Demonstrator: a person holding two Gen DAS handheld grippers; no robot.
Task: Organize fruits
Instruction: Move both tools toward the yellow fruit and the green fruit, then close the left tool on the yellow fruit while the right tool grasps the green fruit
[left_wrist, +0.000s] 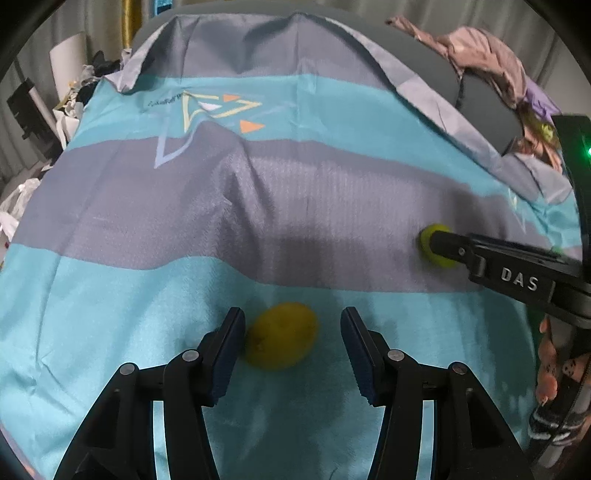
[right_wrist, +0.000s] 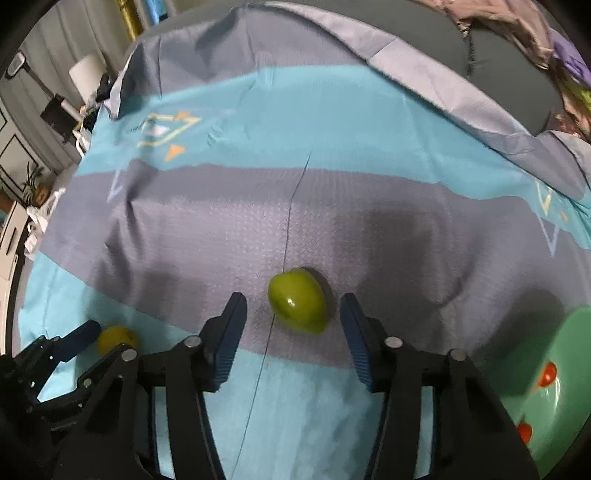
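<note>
Both grippers sit over fruit on the teal-and-grey striped cloth (right_wrist: 332, 129). Left gripper (left_wrist: 291, 332) is part open, pads clear of the yellow lemon (left_wrist: 282, 336), which lies between the jaws nearer the left pad, long axis roughly across the gap. Right gripper (right_wrist: 293, 325) is also part open, holding nothing; the green fruit (right_wrist: 298, 301), maybe a lime, lies just ahead between its tips, long axis slanting down-right. Green plate (right_wrist: 569, 350) with small red fruits (right_wrist: 547, 373) sits right, nearer the right hand.

Lemon (left_wrist: 281, 335) left of mango (right_wrist: 298, 301)
</note>
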